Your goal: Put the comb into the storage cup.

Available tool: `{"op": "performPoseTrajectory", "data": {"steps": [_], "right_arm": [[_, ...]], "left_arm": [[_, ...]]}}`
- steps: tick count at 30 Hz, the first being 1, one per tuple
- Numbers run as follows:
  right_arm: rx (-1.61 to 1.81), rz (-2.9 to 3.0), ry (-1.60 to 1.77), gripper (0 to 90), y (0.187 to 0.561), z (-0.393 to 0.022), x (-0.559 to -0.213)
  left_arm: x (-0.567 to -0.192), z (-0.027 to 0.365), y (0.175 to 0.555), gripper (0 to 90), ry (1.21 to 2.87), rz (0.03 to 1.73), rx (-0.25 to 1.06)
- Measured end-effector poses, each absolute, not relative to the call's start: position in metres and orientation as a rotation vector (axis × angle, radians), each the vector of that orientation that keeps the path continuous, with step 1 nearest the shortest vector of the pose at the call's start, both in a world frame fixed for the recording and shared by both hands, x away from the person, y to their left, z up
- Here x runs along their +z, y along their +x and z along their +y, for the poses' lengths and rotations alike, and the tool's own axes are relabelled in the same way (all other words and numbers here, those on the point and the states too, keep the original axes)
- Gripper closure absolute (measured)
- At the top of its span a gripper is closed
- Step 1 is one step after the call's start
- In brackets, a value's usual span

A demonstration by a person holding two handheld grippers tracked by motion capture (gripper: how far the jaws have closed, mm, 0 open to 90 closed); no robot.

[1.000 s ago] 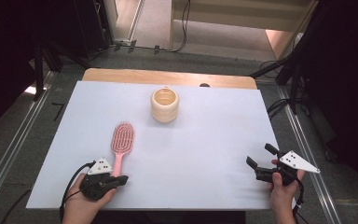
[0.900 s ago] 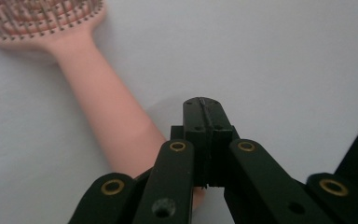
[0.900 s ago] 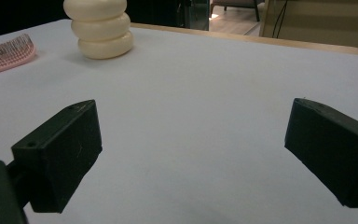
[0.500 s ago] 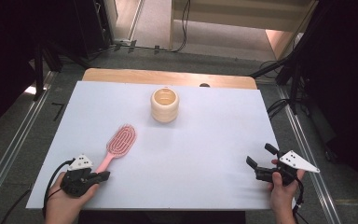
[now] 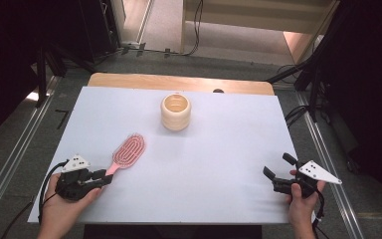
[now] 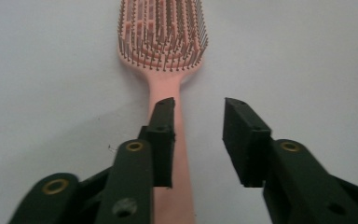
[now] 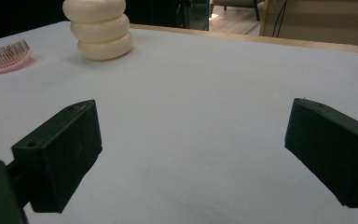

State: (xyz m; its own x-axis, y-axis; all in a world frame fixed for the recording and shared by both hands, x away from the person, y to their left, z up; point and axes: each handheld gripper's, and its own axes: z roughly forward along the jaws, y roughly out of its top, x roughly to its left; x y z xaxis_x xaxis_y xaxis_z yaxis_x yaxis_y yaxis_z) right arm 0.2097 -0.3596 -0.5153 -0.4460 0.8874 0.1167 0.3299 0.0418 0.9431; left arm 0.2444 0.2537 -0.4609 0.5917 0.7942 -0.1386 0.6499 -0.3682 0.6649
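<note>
A pink hairbrush [image 5: 128,151] lies bristles-up on the white table cover [image 5: 219,149], its head pointing up and right and its handle toward my left gripper [image 5: 105,177]. In the left gripper view the brush [image 6: 163,37] runs straight ahead. Its handle passes under the left jaw and partly into the gap of my left gripper [image 6: 199,105]. The jaws have just been opening and the pads do not press on the handle. My right gripper [image 5: 277,167] rests at the front right, open wide with nothing between its fingers [image 7: 60,149].
A cream ridged cup [image 5: 175,112] stands upright at the middle back of the table; the right gripper view has the cup [image 7: 100,28] at far left beside the brush head [image 7: 4,56]. A wooden edge [image 5: 179,82] borders the far side.
My left hand has slid left along the front edge, swinging the brush handle with it so the brush now lies tilted. Its jaws have opened off the handle. The right hand has not moved.
</note>
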Motion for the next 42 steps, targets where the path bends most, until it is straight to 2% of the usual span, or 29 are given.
{"op": "performPoseTrajectory", "data": {"steps": [1,2,6,15,22,26,36,42], "right_arm": [[1.411,1.810,1.225,2.1,0.210,-0.360,-0.515],[1.412,1.810,1.225,2.1,0.210,-0.360,-0.515],[1.418,1.814,1.221,2.1,0.210,-0.360,-0.515],[1.422,1.816,1.221,2.1,0.210,-0.360,-0.515],[1.422,1.817,1.222,2.1,0.210,-0.360,-0.515],[1.424,1.817,1.224,2.1,0.210,-0.360,-0.515],[1.420,1.819,1.222,2.1,0.210,-0.360,-0.516],[1.416,1.818,1.218,2.1,0.210,-0.359,-0.516]], "left_arm": [[-0.460,0.253,0.247,60.6,2.145,1.143,0.260],[-0.460,0.251,0.250,54.9,2.160,1.145,0.250],[-0.456,0.246,0.260,45.7,2.189,1.164,0.235],[-0.455,0.238,0.284,41.0,2.268,1.214,0.240],[-0.465,0.233,0.297,49.5,2.364,1.240,0.205],[-0.468,0.230,0.300,51.0,2.407,1.249,0.203],[-0.471,0.223,0.305,60.4,2.459,1.244,0.183],[-0.472,0.210,0.303,61.7,2.540,1.249,0.274]]}}
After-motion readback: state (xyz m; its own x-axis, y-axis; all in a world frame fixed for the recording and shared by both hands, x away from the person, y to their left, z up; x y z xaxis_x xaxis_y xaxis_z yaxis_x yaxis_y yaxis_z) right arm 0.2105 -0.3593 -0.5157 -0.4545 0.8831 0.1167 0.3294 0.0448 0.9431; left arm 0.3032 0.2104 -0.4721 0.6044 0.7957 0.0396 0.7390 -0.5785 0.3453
